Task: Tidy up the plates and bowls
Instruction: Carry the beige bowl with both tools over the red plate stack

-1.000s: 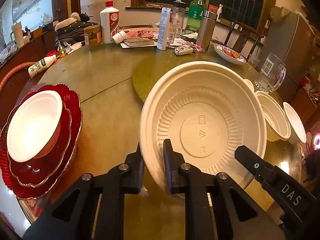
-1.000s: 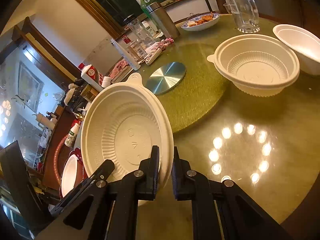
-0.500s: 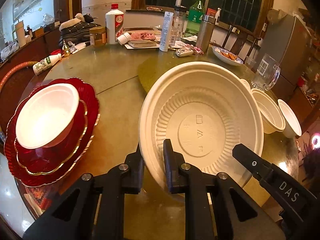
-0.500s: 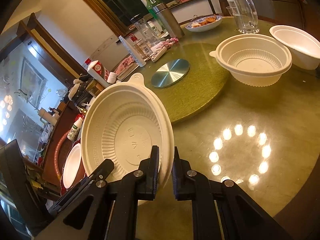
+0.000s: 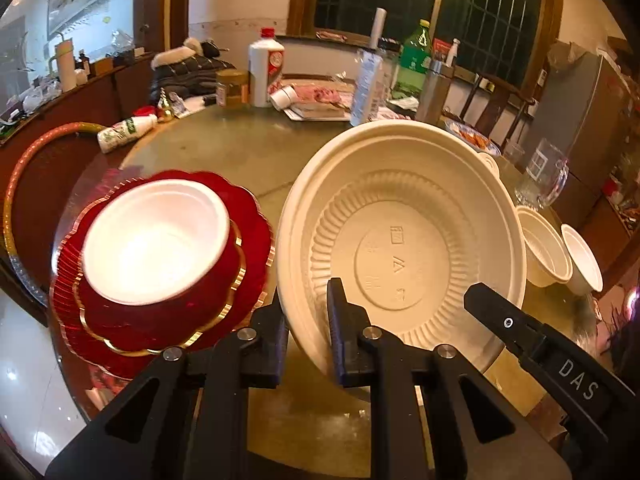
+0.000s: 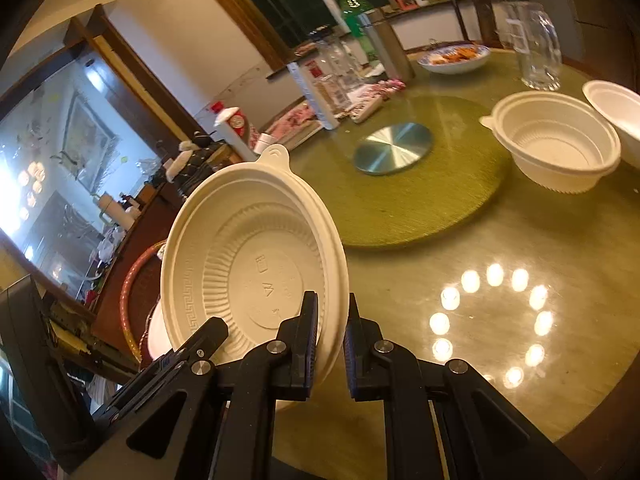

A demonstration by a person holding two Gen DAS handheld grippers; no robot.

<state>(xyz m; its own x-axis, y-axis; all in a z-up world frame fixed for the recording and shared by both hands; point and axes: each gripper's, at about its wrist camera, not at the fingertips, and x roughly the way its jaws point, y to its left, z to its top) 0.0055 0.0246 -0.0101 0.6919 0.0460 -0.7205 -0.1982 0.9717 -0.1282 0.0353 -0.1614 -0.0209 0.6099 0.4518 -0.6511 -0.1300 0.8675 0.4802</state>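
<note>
The left gripper [image 5: 308, 320] is clamped on the near rim of the cream bowl [image 5: 400, 248], one finger inside the rim and one outside. The right gripper [image 6: 330, 340] is clamped on the same bowl [image 6: 248, 256] at another point of the rim, again with the rim pinched between its two fingers. In the left wrist view the tip of the right gripper shows at the bowl's lower right edge. The bowl is held clear of the table [image 6: 400, 280], tilted so its ribbed inside faces both cameras; a small tab on its rim points away from the grippers. All further positions are given relative to this bowl. Just beside it, on the left-gripper side, a stack of red plates [image 5: 168, 320] with gold scalloped edges lies near the table edge, with a white bowl [image 5: 156, 240] sitting on top of the stack. On the opposite side, well apart, a second cream bowl [image 6: 556, 148] stands upright on the table, and another white bowl [image 6: 616, 108] stands just beside that one. Beyond the held bowl lies a round green mat [image 6: 420, 200] bearing a metal disc [image 6: 394, 148]. Further off stand a glass mug [image 6: 536, 52], a dish of food [image 6: 454, 58], and bottles [image 5: 266, 68].
</note>
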